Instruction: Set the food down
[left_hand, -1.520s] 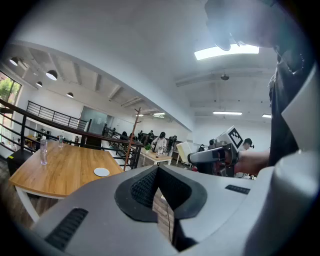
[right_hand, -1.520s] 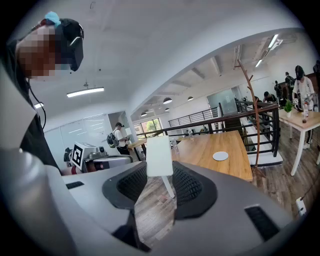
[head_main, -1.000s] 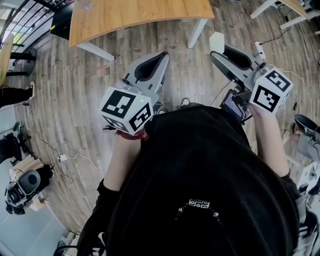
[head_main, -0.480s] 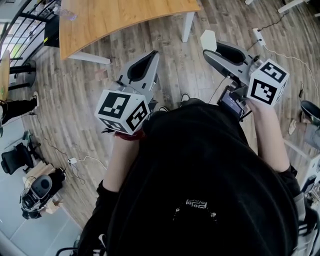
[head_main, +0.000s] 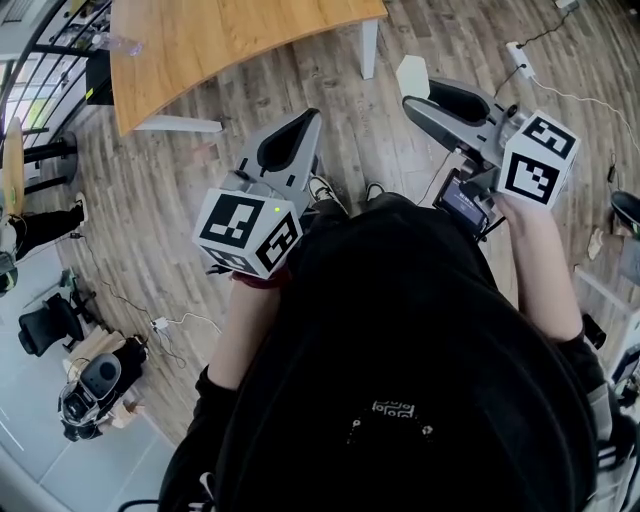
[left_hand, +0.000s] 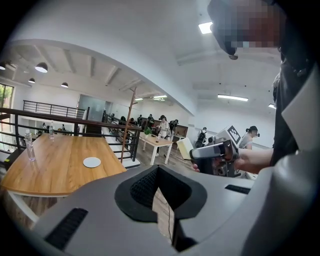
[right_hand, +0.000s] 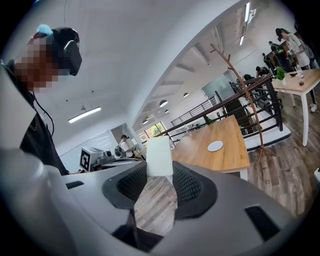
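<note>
Pale cream rectangular block of food (right_hand: 160, 155) stands upright in the jaws of the right gripper (right_hand: 160, 172), which are closed on its lower end. In the head view it is held in the air over the wood-plank floor (head_main: 180, 200), near the right end of the light wooden surface (head_main: 230, 35), which lies farther off. A small white round plate (right_hand: 215, 146) lies on that surface. To the left, the left gripper (left_hand: 158, 170) has its jaws meeting at the tips with nothing between them.

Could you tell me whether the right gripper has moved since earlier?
Yes: the right gripper, holding a white block, has drifted right, away from the table leg.
</note>
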